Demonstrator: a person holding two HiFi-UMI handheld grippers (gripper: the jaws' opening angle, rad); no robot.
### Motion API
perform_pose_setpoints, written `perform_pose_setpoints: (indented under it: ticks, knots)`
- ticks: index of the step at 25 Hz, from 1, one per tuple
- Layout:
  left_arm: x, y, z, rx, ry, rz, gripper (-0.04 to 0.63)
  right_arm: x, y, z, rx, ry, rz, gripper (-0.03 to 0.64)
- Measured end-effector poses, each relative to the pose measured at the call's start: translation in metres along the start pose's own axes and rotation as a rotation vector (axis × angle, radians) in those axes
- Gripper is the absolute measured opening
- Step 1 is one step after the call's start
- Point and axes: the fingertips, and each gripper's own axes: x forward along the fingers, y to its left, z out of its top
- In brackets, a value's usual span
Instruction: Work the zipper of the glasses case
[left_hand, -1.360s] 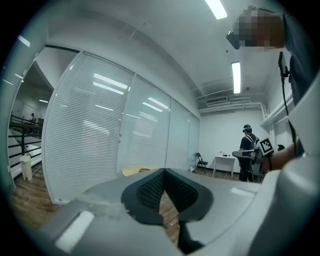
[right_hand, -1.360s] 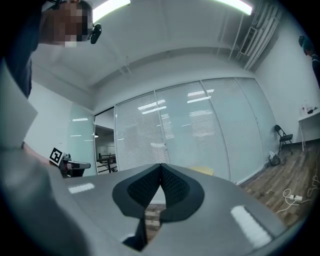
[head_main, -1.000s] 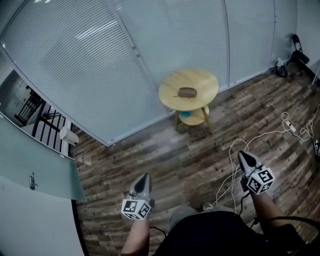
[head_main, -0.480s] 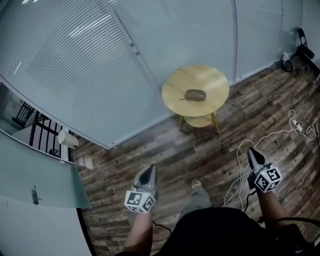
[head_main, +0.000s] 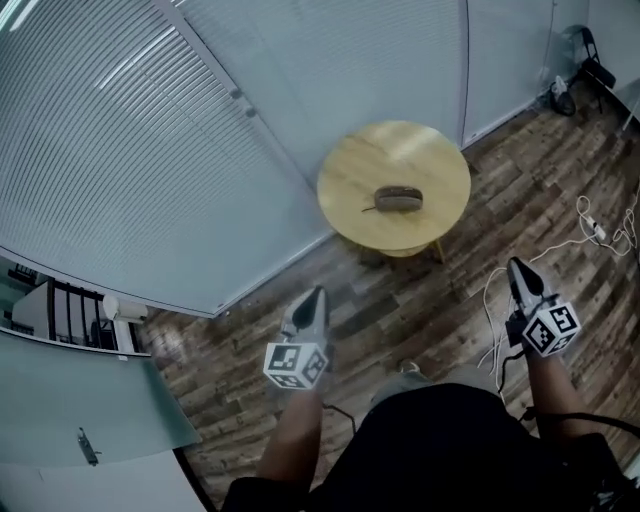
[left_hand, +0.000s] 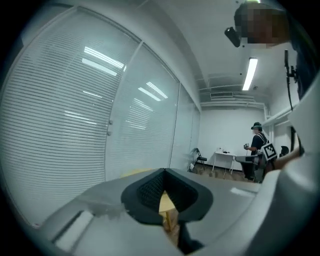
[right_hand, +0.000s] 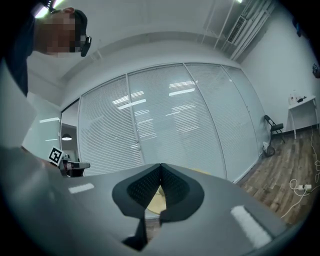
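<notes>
Lying zipped, dark brown glasses case (head_main: 398, 198), round wooden table (head_main: 350, 180)

Ahead of you a round wooden table (head_main: 350, 170) stands on the plank floor (head_main: 400, 300). A dark glasses case (head_main: 398, 199) lies on its top, and a white cable (head_main: 590, 228) trails across the floor to your right.

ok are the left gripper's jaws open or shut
Shut. The grey left gripper shows its black ribbed pads meeting at the tip, with nothing held between them.
</notes>
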Motion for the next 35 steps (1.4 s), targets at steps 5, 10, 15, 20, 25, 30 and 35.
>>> perform_pose_setpoints:
  ticks: [5,10,15,20,25,30,35]
  knots:
    - [0.053,0.030,0.001,-0.076,0.030,-0.068,0.002,0.032,-0.017,-0.005,0.049,0.016,-0.057,0.006]
    - [0.090,0.053,0.008,-0.085,0.005,-0.078,0.002,0.092,-0.018,-0.006,0.019,0.030,-0.012,0.006]
    - [0.133,0.086,0.029,-0.075,0.011,-0.023,0.002,0.169,-0.044,-0.011,0.045,0.068,0.072,0.006]
    - [0.189,0.122,0.048,-0.060,0.026,0.017,0.002,0.242,-0.094,-0.017,0.034,0.130,0.063,0.006]
    - [0.246,0.165,0.051,-0.101,0.042,0.076,0.002,0.312,-0.130,-0.040,0.011,0.232,0.035,0.006]
    - [0.308,0.169,0.069,-0.116,0.039,0.075,0.002,0.353,-0.167,-0.059,-0.009,0.292,0.003,0.008]
    - [0.340,0.186,0.061,-0.076,0.081,0.035,0.002,0.391,-0.151,-0.082,-0.044,0.356,0.018,0.007]
